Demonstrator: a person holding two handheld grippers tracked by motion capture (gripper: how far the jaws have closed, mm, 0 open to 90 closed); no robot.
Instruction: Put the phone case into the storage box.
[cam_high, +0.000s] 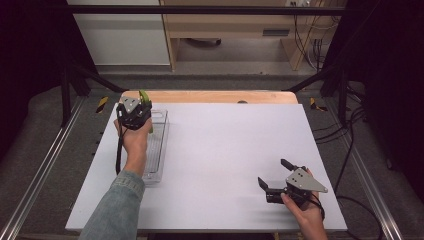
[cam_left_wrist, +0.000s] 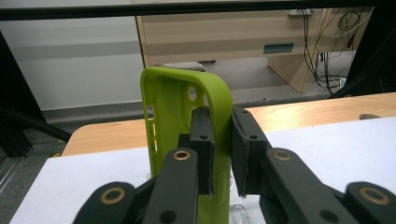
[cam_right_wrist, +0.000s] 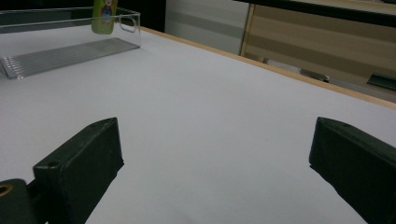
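Phone case (cam_left_wrist: 187, 121), green, looks light and bendy to us, pinched by its side wall in the left tool (cam_left_wrist: 222, 154) above the clear tray (cam_high: 159, 150); right tool (cam_high: 274, 180) spread over the counter (cam_high: 225, 145).

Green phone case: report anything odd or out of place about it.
Nothing stands out. The green phone case is upright, one side wall pinched in the left gripper over the clear tray. No damage visible.
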